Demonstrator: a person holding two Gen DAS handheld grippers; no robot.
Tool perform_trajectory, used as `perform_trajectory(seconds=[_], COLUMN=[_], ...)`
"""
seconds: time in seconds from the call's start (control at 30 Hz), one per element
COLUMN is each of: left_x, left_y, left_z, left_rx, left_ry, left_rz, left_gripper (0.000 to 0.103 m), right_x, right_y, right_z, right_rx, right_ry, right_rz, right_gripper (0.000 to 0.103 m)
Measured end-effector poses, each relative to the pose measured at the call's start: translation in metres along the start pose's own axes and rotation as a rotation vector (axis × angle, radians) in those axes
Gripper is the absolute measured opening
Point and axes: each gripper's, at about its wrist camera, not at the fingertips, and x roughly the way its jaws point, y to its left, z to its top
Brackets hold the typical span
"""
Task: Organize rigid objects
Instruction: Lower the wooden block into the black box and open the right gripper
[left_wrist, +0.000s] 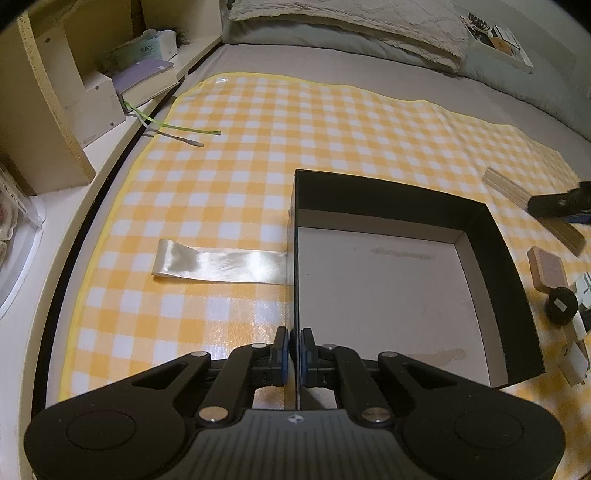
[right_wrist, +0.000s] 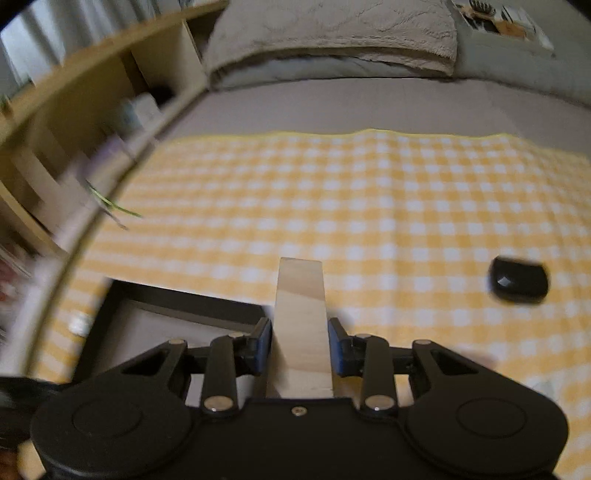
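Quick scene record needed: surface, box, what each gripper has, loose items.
surface: yellow checked cloth
box: black box, open, nothing inside
left gripper: shut on box wall
right gripper: shut on wooden block
loose items: ribbon left of box; black round lid and tan block to its right

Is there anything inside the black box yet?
No, the black box shows only its bare pale floor in the left wrist view, while the left claw pinches its near wall.
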Motion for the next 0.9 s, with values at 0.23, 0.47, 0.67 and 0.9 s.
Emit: perform_trajectory(seconds=[0.23, 0.47, 0.67, 0.9], left_x=[-0.003, -0.006, -0.006, -0.005], left_y=[0.001, 0.002, 0.002, 0.003], left_z=[0.000, 0.000, 0.001, 0.001], left_rx=[-0.025, -0.044, -0.054, -0.051], left_ry=[-0.005, -0.011, -0.011, -0.010], left_rz=[-0.004, -0.008, -0.014, -0.012], left_gripper=[0.007, 0.007, 0.007, 0.007], right_x=[-0.008, 0.014, 0.030, 0.023], right_y=[0.048, 0.074, 0.076, 0.070], right_z=[-0.025, -0.035, -0.035, -0.036], right_rx=[0.059, 0.021, -0.014, -0.014], right_ry=[0.074, 0.051, 0.108, 0.114], right_rz=[0.050, -0.103, -0.130, -0.118], right_gripper=[0.034, 0.034, 0.042, 0.043])
